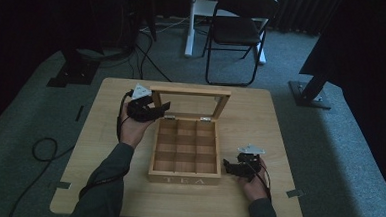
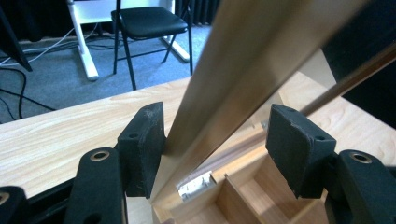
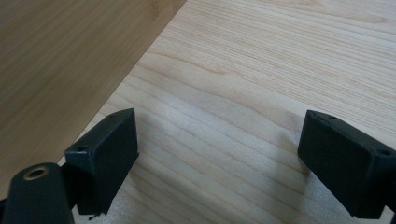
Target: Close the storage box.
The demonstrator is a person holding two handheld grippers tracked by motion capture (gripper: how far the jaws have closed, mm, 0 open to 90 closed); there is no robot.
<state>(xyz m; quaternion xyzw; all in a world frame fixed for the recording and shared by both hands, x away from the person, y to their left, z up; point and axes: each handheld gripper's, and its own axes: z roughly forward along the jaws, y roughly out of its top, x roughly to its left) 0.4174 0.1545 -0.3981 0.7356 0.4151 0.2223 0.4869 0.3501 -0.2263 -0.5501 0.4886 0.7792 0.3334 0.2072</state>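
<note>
A wooden tea box [image 1: 184,178] with several empty compartments stands mid-table, its glass-paned lid [image 1: 191,92] raised upright. My left gripper [image 1: 156,108] is open at the lid's left edge. In the left gripper view the lid's wooden frame [image 2: 243,70] runs between the two jaws of that gripper [image 2: 215,149], touching the left pad [image 2: 142,144]; the right pad stands apart from it. A hinge [image 2: 195,185] shows below. My right gripper [image 1: 232,166] is open, low over the table just right of the box. In the right gripper view its jaws [image 3: 219,163] are empty, beside the box wall [image 3: 60,60].
The light wooden table [image 1: 260,122] stands on grey carpet. Beyond its far edge are a black folding chair [image 1: 238,25], a white stand leg [image 1: 190,23], dark stand bases and cables on the floor. Bare table surface lies to both sides of the box.
</note>
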